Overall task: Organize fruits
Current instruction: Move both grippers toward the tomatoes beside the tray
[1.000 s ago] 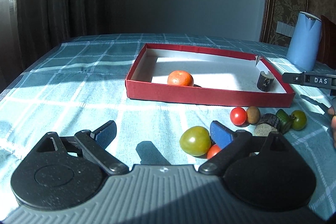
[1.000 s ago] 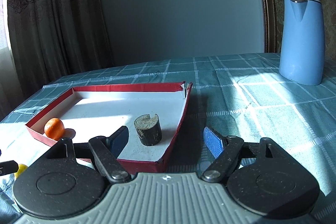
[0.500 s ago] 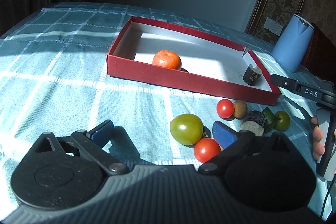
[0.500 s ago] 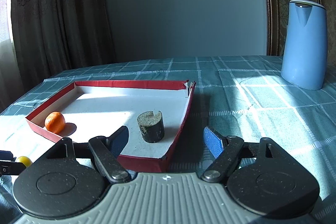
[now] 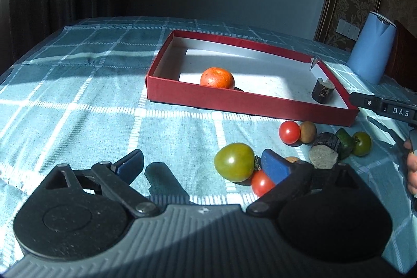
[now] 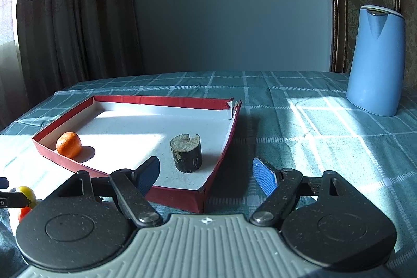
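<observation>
A red tray (image 5: 250, 100) (image 6: 221, 155) holds a tangerine (image 5: 217, 77) (image 6: 68, 144) and a dark cut cylinder (image 5: 322, 94) (image 6: 186, 153). In front of the tray lie a large green tomato (image 5: 234, 161), two red cherry tomatoes (image 5: 289, 132) (image 5: 261, 183), a brown fruit (image 5: 307, 131), another dark cylinder (image 5: 325, 153) and a small green tomato (image 5: 361, 143). My left gripper (image 5: 202, 165) is open, its right pad beside the large green tomato. My right gripper (image 6: 207, 172) is open over the tray's near right corner, holding nothing.
A blue kettle (image 5: 372, 48) (image 6: 375, 60) stands at the back right on the checked teal tablecloth (image 5: 78, 100). Dark curtains hang behind the table at the left. A person's fingers (image 5: 411, 171) show at the right edge of the left wrist view.
The left wrist view dipped toward the fruit pile, then rose a little. The large green tomato stays next to the right pad. The right gripper has hardly moved.
</observation>
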Motion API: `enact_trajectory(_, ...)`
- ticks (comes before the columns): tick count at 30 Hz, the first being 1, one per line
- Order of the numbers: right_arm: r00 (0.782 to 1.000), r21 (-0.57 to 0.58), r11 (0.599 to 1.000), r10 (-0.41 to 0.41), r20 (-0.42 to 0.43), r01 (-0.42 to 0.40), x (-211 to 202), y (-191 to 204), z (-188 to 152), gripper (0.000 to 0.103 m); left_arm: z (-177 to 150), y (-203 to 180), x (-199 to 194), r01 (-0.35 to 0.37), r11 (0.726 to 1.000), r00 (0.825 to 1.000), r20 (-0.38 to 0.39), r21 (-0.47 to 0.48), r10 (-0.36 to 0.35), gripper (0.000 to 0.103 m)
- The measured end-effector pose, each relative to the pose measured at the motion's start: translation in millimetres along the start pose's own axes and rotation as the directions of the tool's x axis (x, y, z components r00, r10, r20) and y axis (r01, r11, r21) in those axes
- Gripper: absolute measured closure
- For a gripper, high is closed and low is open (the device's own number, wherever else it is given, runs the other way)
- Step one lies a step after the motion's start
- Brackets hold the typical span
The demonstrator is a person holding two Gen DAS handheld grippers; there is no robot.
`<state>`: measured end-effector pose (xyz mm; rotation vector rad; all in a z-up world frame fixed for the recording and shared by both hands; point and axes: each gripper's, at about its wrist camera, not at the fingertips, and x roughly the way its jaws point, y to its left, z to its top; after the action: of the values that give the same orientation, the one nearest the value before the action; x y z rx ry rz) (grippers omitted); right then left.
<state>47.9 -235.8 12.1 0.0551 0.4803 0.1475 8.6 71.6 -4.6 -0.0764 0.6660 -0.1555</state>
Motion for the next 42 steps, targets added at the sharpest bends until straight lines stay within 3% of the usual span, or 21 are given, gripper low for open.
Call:
enact_trajectory(7,0.992,0.001,0.992,0.124,-0.035,-0.124,-35,-9,-23,0.025,1,6,-1,-0.009,1.000,1.000,0.021,-0.002,0.009,0.005)
enact_trajectory(10,0.986,-0.070,0.985,0.149,-0.079,-0.155,-34,3,-33,0.025,-3,-7,-1,-0.035,0.997,0.999,0.038,0.067,0.032,0.005)
enact_trajectory(13,0.988,-0.148,0.980,0.121,-0.092,-0.134,-28,18,-36,0.026,-8,-19,-5,-0.077,0.988,0.995,0.080,0.134,0.067,0.004)
enact_trajectory(15,0.987,-0.156,0.977,0.130,-0.094,-0.144,-26,20,-36,0.039,-8,-21,-6,-0.078,0.986,0.994,0.090,0.150,0.065,0.004)
enact_trajectory(16,0.986,-0.153,0.977,0.132,-0.100,-0.147,-25,20,-35,0.041,-8,-22,-6,-0.081,0.985,0.993,0.093,0.153,0.067,0.004)
enact_trajectory(20,0.986,-0.156,0.978,0.120,-0.113,-0.137,-23,21,-36,0.042,-9,-24,-6,-0.076,0.983,0.993,0.103,0.165,0.060,0.006)
enact_trajectory(24,0.984,-0.162,0.975,0.137,-0.114,-0.155,-24,23,-38,0.056,-12,-30,-9,-0.082,0.976,0.990,0.125,0.204,0.058,0.014)
enact_trajectory(25,0.984,-0.171,0.973,0.134,-0.114,-0.152,-25,25,-38,0.056,-12,-30,-9,-0.075,0.975,0.991,0.125,0.209,0.050,0.019)
enact_trajectory(29,0.984,-0.174,0.972,0.138,-0.116,-0.157,-25,25,-39,0.058,-11,-28,-10,-0.040,0.979,0.994,0.112,0.199,0.018,0.022)
enact_trajectory(31,0.979,-0.155,0.973,0.147,-0.139,-0.168,-23,24,-39,0.058,-10,-26,-11,0.005,0.981,0.995,0.098,0.193,-0.025,0.031)
enact_trajectory(38,0.977,-0.147,0.974,0.150,-0.151,-0.173,-22,23,-40,0.058,-9,-26,-10,0.078,0.980,0.993,0.068,0.183,-0.092,0.033)
enact_trajectory(40,0.977,-0.136,0.975,0.154,-0.150,-0.174,-22,21,-40,0.058,-9,-24,-10,0.073,0.983,0.994,0.072,0.170,-0.086,0.052)
enact_trajectory(42,0.976,-0.126,0.976,0.157,-0.148,-0.176,-23,19,-39,0.058,-8,-21,-8,0.066,0.986,0.995,0.065,0.153,-0.077,0.059)
